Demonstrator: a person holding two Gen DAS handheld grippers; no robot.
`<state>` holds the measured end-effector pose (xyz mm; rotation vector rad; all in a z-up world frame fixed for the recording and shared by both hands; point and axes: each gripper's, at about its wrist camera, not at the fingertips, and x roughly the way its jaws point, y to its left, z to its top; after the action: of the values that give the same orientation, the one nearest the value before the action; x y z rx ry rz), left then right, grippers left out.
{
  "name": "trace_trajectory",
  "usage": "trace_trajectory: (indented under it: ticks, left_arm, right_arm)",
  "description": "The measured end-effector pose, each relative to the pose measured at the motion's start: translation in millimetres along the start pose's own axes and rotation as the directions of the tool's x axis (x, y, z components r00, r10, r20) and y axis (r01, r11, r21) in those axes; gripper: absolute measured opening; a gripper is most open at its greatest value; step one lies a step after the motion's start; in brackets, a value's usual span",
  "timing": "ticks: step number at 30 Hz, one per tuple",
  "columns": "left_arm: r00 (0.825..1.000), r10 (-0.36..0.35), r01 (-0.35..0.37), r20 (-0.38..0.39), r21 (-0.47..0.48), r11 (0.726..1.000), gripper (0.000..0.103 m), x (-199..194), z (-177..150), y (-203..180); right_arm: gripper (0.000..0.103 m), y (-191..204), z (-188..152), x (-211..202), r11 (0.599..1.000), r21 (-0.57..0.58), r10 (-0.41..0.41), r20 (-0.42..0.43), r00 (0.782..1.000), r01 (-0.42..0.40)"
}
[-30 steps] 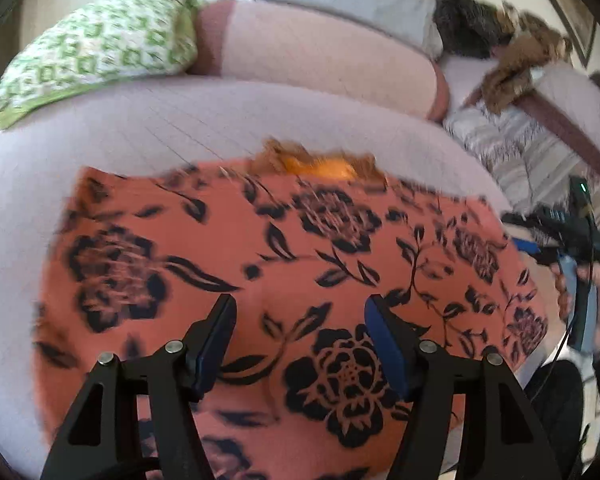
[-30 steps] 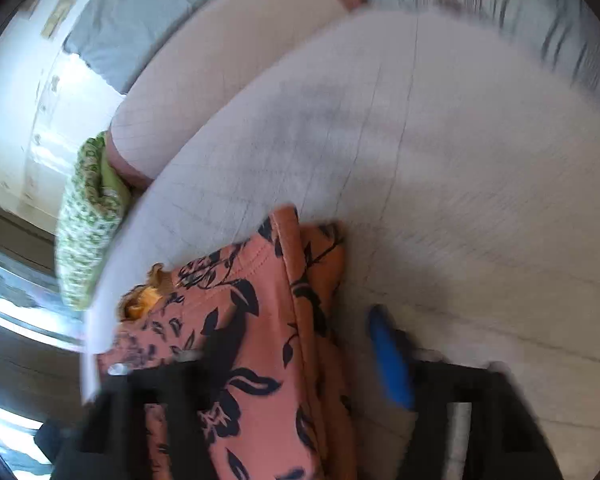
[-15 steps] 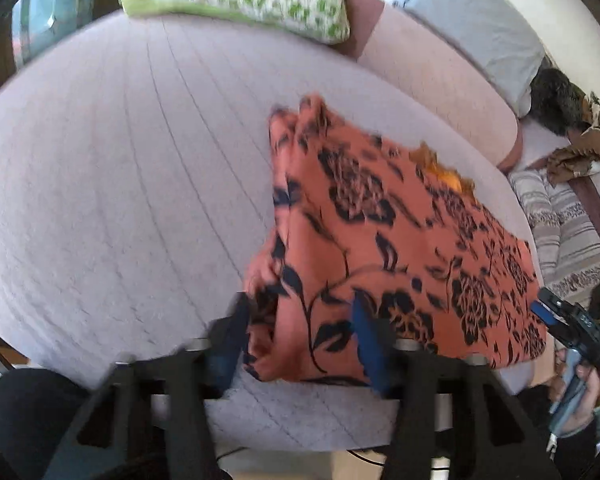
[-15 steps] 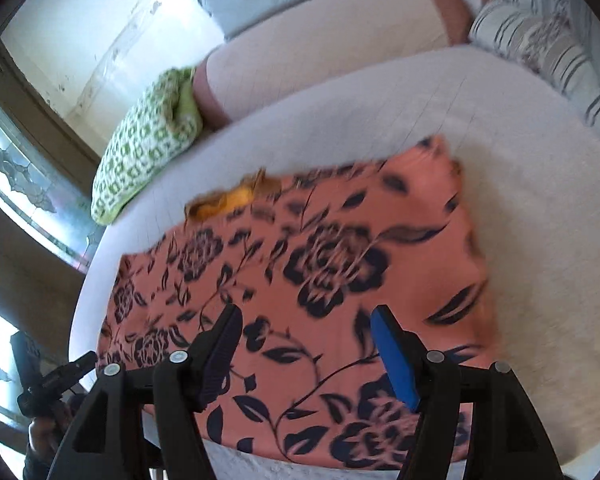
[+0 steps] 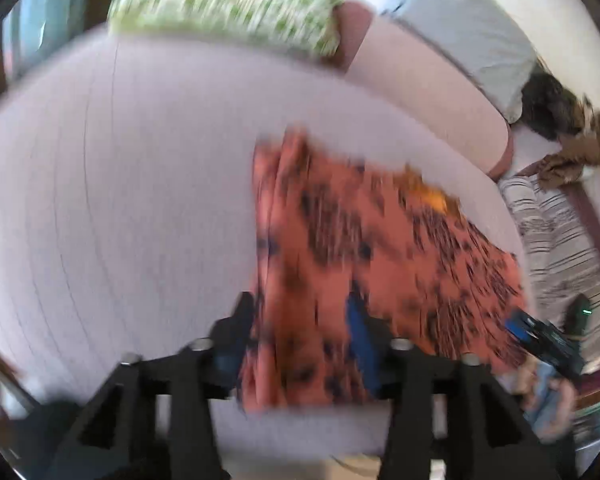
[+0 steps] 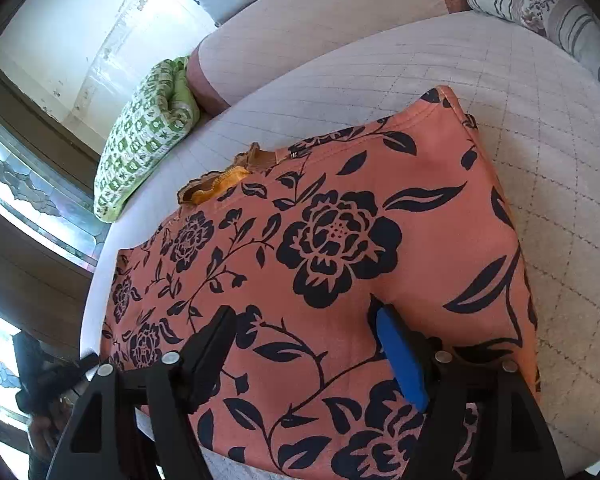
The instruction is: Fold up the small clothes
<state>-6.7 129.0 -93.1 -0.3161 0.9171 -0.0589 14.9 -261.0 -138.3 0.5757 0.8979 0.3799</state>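
My orange cloth with black flowers [image 6: 340, 240] lies flat on the pale quilted bed [image 6: 540, 160], near the front edge. My right gripper [image 6: 304, 344] hangs over its near part with jaws wide apart, holding nothing. My left gripper [image 5: 300, 332] is at the cloth's left edge [image 5: 268, 240], where the cloth looks bunched. Its jaws sit on both sides of that edge with a gap between them, so I think they are not pinching yet.

To fold well, I should pinch only the top layers at the edge, lift a little, and carry it across so the sides match up.

The left picture is very blurry, so I can't tell how many layers are there. A yellow bit [image 6: 220, 184] peeks out at the far side; I can't tell what it is.
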Motion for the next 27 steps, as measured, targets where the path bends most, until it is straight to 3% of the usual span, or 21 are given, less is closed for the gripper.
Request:
trace_trajectory:
  ticks: [3, 6, 7, 8, 10, 11, 13, 14, 15, 17, 19, 21, 22, 25, 27]
  left_arm:
    - [0.998, 0.053, -0.055, 0.038, 0.067, 0.996, 0.063, 28.2, 43.6, -8.9]
    - [0.999, 0.016, -0.016, -0.045, 0.009, 1.0, 0.062, 76.2, 78.9, 5.2]
    - [0.997, 0.002, -0.003, -0.071, -0.013, 1.0, 0.055, 89.0, 86.0, 11.3]
    - [0.995, -0.003, -0.003, -0.098, -0.061, 0.998, 0.029, 104.6, 92.8, 21.9]
    - [0.993, -0.054, 0.035, -0.102, -0.175, 0.984, 0.011, 117.0, 96.6, 43.8]
    - [0.992, -0.095, 0.072, -0.089, -0.23, 0.971, 0.01, 117.7, 95.9, 54.0]
    - [0.979, -0.198, 0.167, -0.047, -0.371, 0.914, 0.009, 118.2, 87.7, 78.1]
    - [0.974, -0.227, 0.198, -0.025, -0.402, 0.894, 0.01, 118.6, 83.9, 84.9]
    - [0.973, -0.228, 0.2, -0.022, -0.407, 0.891, 0.01, 119.3, 81.7, 86.5]
    - [0.98, -0.196, 0.17, -0.034, -0.37, 0.913, 0.01, 118.8, 82.6, 80.0]
    - [0.992, -0.115, 0.094, -0.054, -0.302, 0.949, 0.012, 112.4, 89.2, 61.4]
    - [1.0, -0.013, 0.009, -0.021, -0.162, 0.987, 0.019, 92.0, 94.1, 35.9]
    - [1.0, 0.002, -0.002, 0.0, -0.103, 0.995, 0.023, 80.0, 96.6, 28.2]
    - [0.996, 0.076, -0.079, 0.055, 0.066, 0.995, 0.028, 62.5, 81.3, -4.2]
    - [0.992, 0.121, -0.125, 0.041, 0.124, 0.984, 0.028, 66.8, 71.4, -15.6]
  right_arm:
    - [0.076, -2.0, 0.5, 0.1, 1.0, 0.006, 0.01, 0.0, 1.0, -0.01]
    - [0.077, -2.6, 0.5, 0.6, 1.0, 0.005, 0.018, 0.0, 1.0, -0.018]
    - [0.077, -2.7, 0.2, 0.5, 1.0, 0.005, 0.02, 0.001, 1.0, -0.02]
    - [0.077, -2.8, -0.3, 0.6, 1.0, 0.003, 0.023, 0.003, 1.0, -0.023]
    - [0.077, -3.0, -1.2, 0.9, 1.0, -0.004, 0.026, 0.005, 1.0, -0.026]
    - [0.077, -3.4, -1.4, 0.9, 1.0, -0.007, 0.028, 0.006, 1.0, -0.028]
    - [0.077, -3.6, -1.7, 1.7, 0.999, -0.011, 0.031, 0.008, 0.999, -0.031]
    - [0.078, -3.7, -1.9, 2.7, 0.999, -0.012, 0.035, 0.008, 0.999, -0.034]
    - [0.079, -3.5, -1.8, 3.6, 0.999, -0.01, 0.038, 0.008, 0.999, -0.037]
    - [0.082, -2.2, -1.4, 4.4, 0.999, -0.009, 0.042, 0.007, 0.999, -0.042]
    - [0.083, -1.7, -0.4, 4.9, 0.999, -0.008, 0.042, -0.001, 0.999, -0.042]
    - [0.083, 0.8, 4.7, -2.7, 0.999, 0.03, 0.041, -0.009, 0.999, -0.041]
    - [0.083, 1.7, 6.8, -8.1, 0.997, 0.047, 0.062, 0.008, 0.998, -0.062]
    - [0.084, 0.4, 12.9, -22.5, 0.984, 0.099, 0.139, 0.085, 0.987, -0.147]
    - [0.084, -17.0, 15.2, -2.4, 0.98, 0.165, 0.11, 0.031, 0.993, -0.114]
